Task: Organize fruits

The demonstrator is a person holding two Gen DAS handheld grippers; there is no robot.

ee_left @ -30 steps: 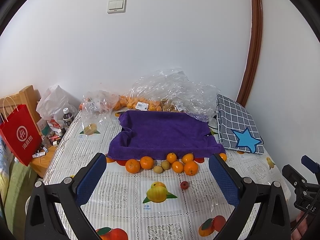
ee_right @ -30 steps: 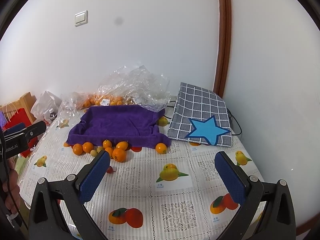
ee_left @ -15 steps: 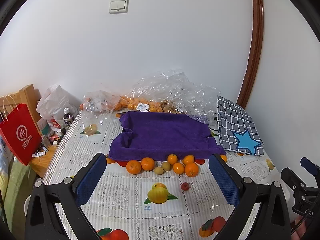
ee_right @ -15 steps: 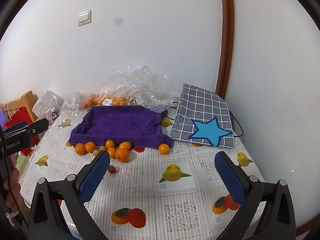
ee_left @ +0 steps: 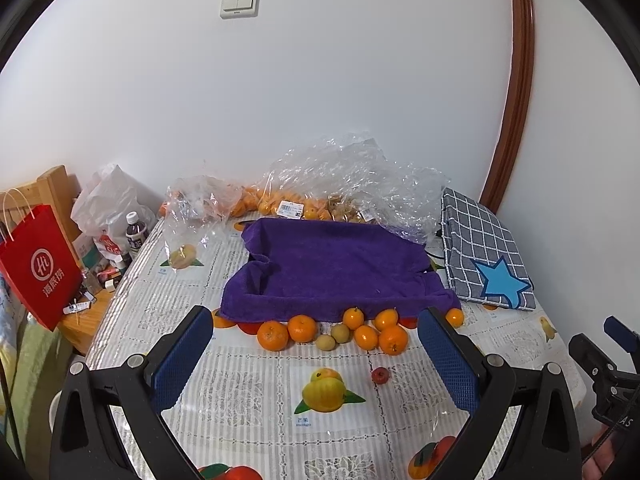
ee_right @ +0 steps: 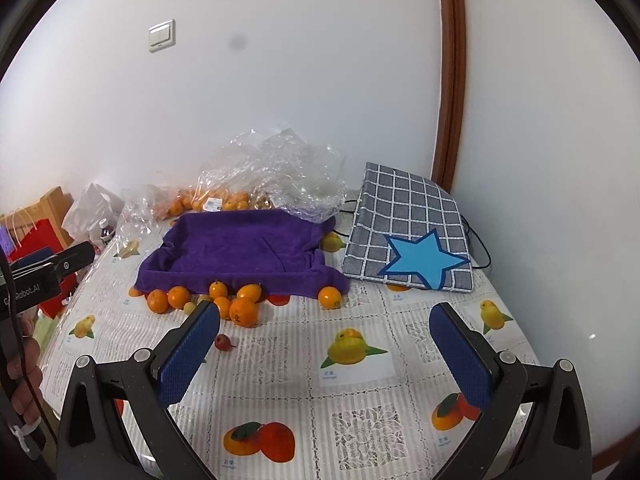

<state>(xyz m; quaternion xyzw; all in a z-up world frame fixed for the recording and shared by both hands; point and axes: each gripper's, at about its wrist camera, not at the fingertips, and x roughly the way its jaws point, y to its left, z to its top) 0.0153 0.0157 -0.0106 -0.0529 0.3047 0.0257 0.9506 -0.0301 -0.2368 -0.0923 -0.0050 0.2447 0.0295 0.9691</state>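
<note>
A purple towel-lined tray [ee_left: 336,268] [ee_right: 244,248] lies mid-table. Along its near edge sit several oranges [ee_left: 273,335] [ee_right: 243,312], two small green-yellow fruits [ee_left: 325,342] and, nearer to me, a tiny red fruit [ee_left: 379,375] [ee_right: 222,343]. One orange [ee_right: 330,297] rests apart by the tray's right corner. My left gripper [ee_left: 316,356] hovers open above the near table, empty. My right gripper [ee_right: 326,350] also stands open and empty, further right. More oranges fill a clear plastic bag [ee_left: 280,208] behind the tray.
A grey checked pouch with a blue star [ee_left: 486,256] [ee_right: 412,240] leans at the right. Crumpled clear plastic [ee_right: 280,172] lies against the wall. A red paper bag [ee_left: 38,264], bottle [ee_left: 136,232] and clutter stand off the table's left edge. A hand [ee_right: 24,384] grips the left tool.
Both grippers have drawn back and risen slightly; the fruits and tray sit a little higher and smaller in each view. Nothing on the table has moved.
</note>
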